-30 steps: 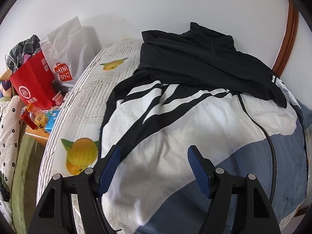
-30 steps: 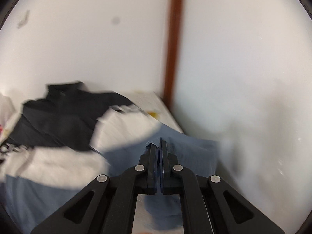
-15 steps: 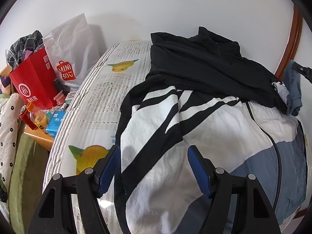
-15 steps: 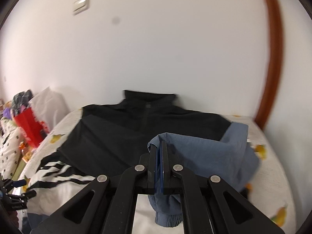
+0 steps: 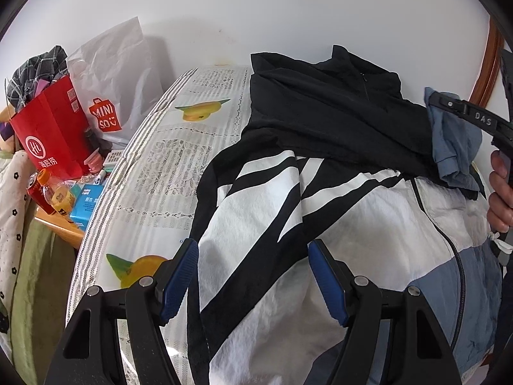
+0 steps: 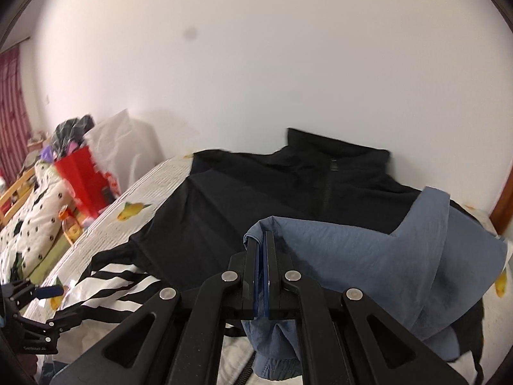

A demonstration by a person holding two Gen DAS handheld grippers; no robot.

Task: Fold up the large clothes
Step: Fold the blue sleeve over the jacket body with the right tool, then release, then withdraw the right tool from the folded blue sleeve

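One big jacket [image 5: 336, 218] lies flat on the bed [image 5: 166, 173] and fills the middle of the left view. It is black at the top, white with black stripes in the middle, and blue at the lower right. Its blue sleeve [image 6: 384, 256] is lifted up over the black part. The right gripper [image 6: 260, 256] is pinched tight on that sleeve, low in the middle of its view. The left gripper [image 5: 253, 276] has its two blue pads wide apart, just above the white part, holding nothing.

The bed sheet has fruit pictures, and its bare part shows on the left side. A white wall [image 5: 256, 9] stands behind the bed. At the left sit one red bag [image 5: 54, 128] and one white bag [image 5: 112, 83].
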